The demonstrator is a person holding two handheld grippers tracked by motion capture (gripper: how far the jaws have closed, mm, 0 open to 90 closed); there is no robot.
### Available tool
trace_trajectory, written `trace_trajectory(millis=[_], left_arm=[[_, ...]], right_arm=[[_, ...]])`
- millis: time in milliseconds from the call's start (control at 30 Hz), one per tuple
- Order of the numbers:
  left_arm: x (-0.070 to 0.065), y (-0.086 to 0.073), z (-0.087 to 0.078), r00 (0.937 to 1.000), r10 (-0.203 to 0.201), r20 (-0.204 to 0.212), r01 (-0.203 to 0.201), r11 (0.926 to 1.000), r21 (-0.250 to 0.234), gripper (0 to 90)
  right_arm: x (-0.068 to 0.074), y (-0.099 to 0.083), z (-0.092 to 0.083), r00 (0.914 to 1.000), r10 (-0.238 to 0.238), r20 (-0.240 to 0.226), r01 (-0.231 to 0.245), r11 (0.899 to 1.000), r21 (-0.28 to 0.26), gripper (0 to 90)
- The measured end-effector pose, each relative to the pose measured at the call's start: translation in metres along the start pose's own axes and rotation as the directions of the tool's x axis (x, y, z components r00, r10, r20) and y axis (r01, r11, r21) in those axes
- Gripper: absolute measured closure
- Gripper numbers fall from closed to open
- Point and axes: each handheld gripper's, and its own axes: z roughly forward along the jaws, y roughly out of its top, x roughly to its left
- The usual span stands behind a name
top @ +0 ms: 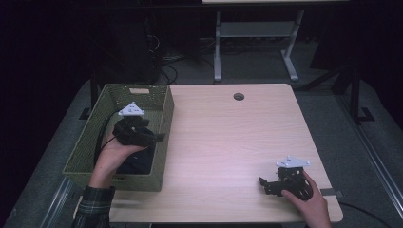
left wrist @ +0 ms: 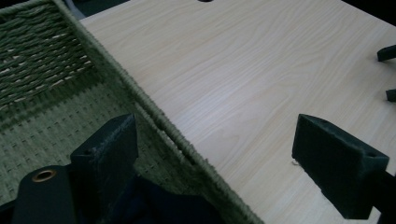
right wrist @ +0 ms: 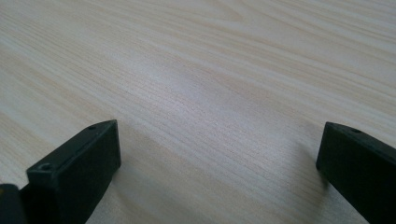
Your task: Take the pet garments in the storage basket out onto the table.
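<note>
A green woven basket (top: 127, 182) stands on the left part of the light wooden table (top: 223, 142). A dark object (top: 138, 162) lies on its floor near the front; what it is I cannot tell. A hand holds my left gripper (top: 154, 135) above the basket's right side. In the left gripper view it (left wrist: 215, 135) is open, jaws wide apart on either side of the basket rim (left wrist: 154, 121), with the dark object (left wrist: 159, 205) just below. My right gripper (top: 264, 186) rests low at the table's front right. It (right wrist: 219, 140) is open over bare wood.
A round cable hole (top: 238, 96) sits near the table's far edge. A strip of dark tape (top: 332, 192) lies at the right edge. Behind the table are another desk's white legs (top: 217, 47) and floor cables (top: 166, 71). The right gripper's jaw tips (left wrist: 386, 52) show far off.
</note>
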Motion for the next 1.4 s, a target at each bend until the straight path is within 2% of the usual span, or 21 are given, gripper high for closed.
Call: trace_trajectory(millis=[100, 133, 400, 700, 867, 1033, 1133, 1400], left_arm=[[0.005, -0.003, -0.004, 0.9999, -0.007, -0.014, 0.007, 1.0, 0.002, 14.0], [0.006, -0.004, -0.004, 0.9997, -0.021, -0.013, 0.021, 0.9998, -0.001, 14.0], [0.019, -0.012, -0.016, 0.9983, -0.033, -0.047, 0.033, 0.9995, -0.005, 14.1], [0.039, -0.028, -0.02, 0.9933, -0.068, -0.094, 0.07, 0.9974, 0.018, 14.1], [0.046, -0.037, -0.019, 0.9914, -0.073, -0.109, 0.079, 0.9956, 0.051, 14.3], [0.051, -0.043, -0.011, 0.9908, -0.072, -0.115, 0.083, 0.9916, 0.099, 14.3], [0.052, -0.047, -0.006, 0.9928, -0.061, -0.103, 0.076, 0.9873, 0.14, 14.4], [0.055, -0.054, 0.006, 0.9952, -0.055, -0.081, 0.071, 0.9758, 0.207, 14.4]], right_arm=[[0.0, 0.0, 0.0, 1.0, 0.0, 0.0, 0.0, 1.0, 0.0, 0.0], [0.0, 0.0, 0.0, 1.0, 0.0, 0.0, 0.0, 1.0, 0.0, 0.0], [0.0, 0.0, 0.0, 1.0, 0.0, 0.0, 0.0, 1.0, 0.0, 0.0], [0.0, 0.0, 0.0, 1.0, 0.003, 0.0, -0.003, 1.0, -0.001, 0.0], [0.0, 0.0, 0.0, 1.0, 0.003, 0.0, -0.003, 1.0, -0.001, 0.0], [0.0, 0.0, 0.0, 1.0, 0.003, 0.0, -0.003, 1.0, -0.001, 0.0], [0.0, 0.0, 0.0, 1.0, 0.003, 0.0, -0.003, 1.0, -0.001, 0.0], [0.0, 0.0, 0.0, 1.0, 0.003, 0.0, -0.003, 1.0, -0.001, 0.0]])
